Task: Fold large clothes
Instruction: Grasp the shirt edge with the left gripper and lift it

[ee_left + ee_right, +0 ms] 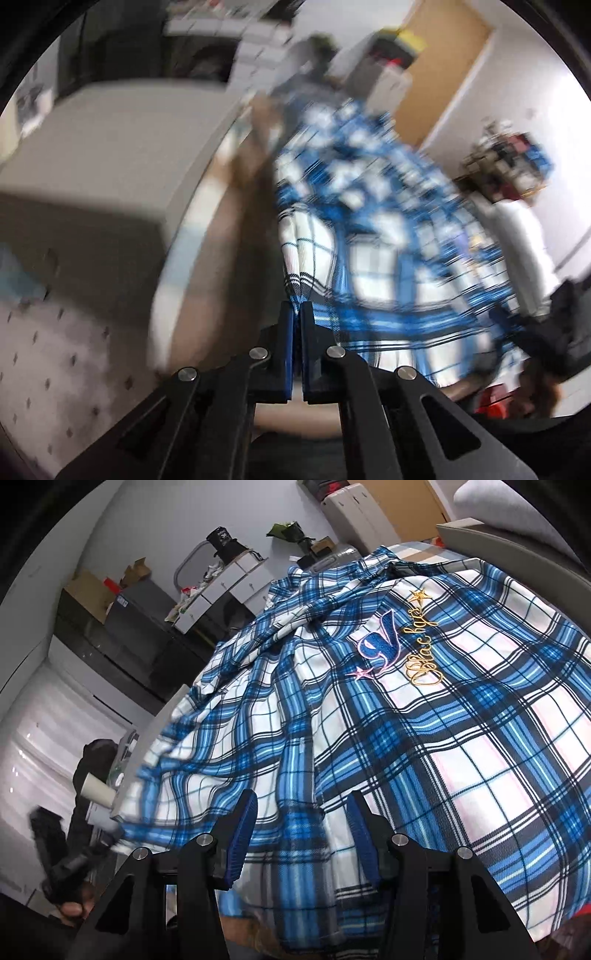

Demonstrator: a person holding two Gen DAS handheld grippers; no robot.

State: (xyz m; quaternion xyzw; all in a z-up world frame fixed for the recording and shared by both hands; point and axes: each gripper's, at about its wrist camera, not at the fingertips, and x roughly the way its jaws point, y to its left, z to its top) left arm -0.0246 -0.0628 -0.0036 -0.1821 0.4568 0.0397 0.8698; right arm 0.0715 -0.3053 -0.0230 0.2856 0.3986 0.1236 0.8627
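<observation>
Right wrist view gives the sharp picture: a large blue, white and black plaid shirt (388, 709) lies spread over a pale grey table (458, 530), covering most of it, with one edge draped over the near left side. Embroidery sits on the cloth, a blue letter outlined in pink (378, 648) with gold script (424, 653) beside it. The right tool (301, 830) hovers low over the shirt with its blue-padded jaws spread apart and no fabric pinched between them; whether the pads touch the cloth I cannot tell. Behind the table stand white drawer units (229, 583) with clutter on top, dark cabinets (122, 638) and cardboard boxes (92, 590) against a pale wall. At the lower left a hand (74, 904) grips a dark handle, blurred.

Left wrist view is heavily blurred and tilted, yet it shows what the other does not: the left tool (297, 314), jaws pressed together on a gathered bunch of the same plaid shirt (369, 229), which hangs stretched away from the pads. To its left runs the curved pale table edge (177, 280), and a grey patterned floor covering with small dark marks (62, 354) lies below it.
</observation>
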